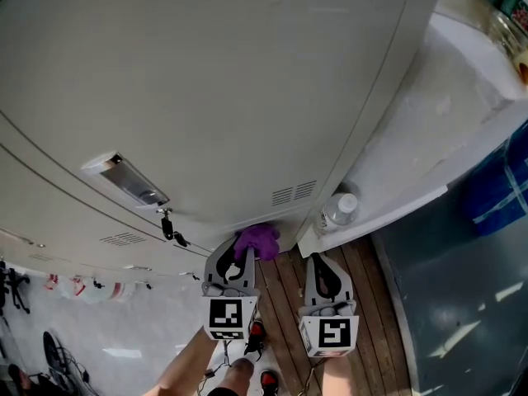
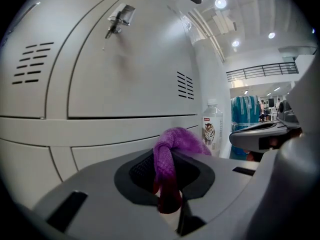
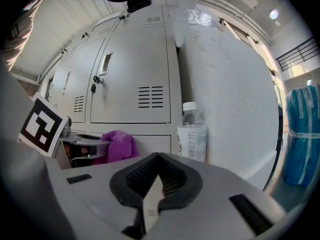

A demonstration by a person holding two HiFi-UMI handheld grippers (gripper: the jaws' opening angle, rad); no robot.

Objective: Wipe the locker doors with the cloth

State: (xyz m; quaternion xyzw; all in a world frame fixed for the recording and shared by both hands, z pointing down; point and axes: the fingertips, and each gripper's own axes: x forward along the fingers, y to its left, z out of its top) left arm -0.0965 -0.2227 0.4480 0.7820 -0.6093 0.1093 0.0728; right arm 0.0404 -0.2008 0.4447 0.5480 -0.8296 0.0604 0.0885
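A purple cloth [image 1: 257, 239] is pinched in my left gripper [image 1: 239, 252], which is shut on it and holds it against the bottom edge of the grey locker door [image 1: 214, 97]. In the left gripper view the cloth [image 2: 172, 149] bulges out of the closed jaws of the left gripper [image 2: 167, 179], close to the lower panel of the locker door [image 2: 125, 74]. My right gripper [image 1: 318, 262] hangs beside it to the right, shut and empty. In the right gripper view the right gripper [image 3: 156, 176] has its jaws together, and the cloth [image 3: 117, 145] shows at the left.
A clear water bottle [image 1: 338, 210] stands on the floor at the locker's right corner, against a white wall [image 1: 429, 122]. A padlock [image 1: 167, 225] hangs below the door handle [image 1: 124, 180]. Wooden floor planks [image 1: 371, 304] lie underfoot. A blue wrapped pack [image 1: 499, 188] sits at the right.
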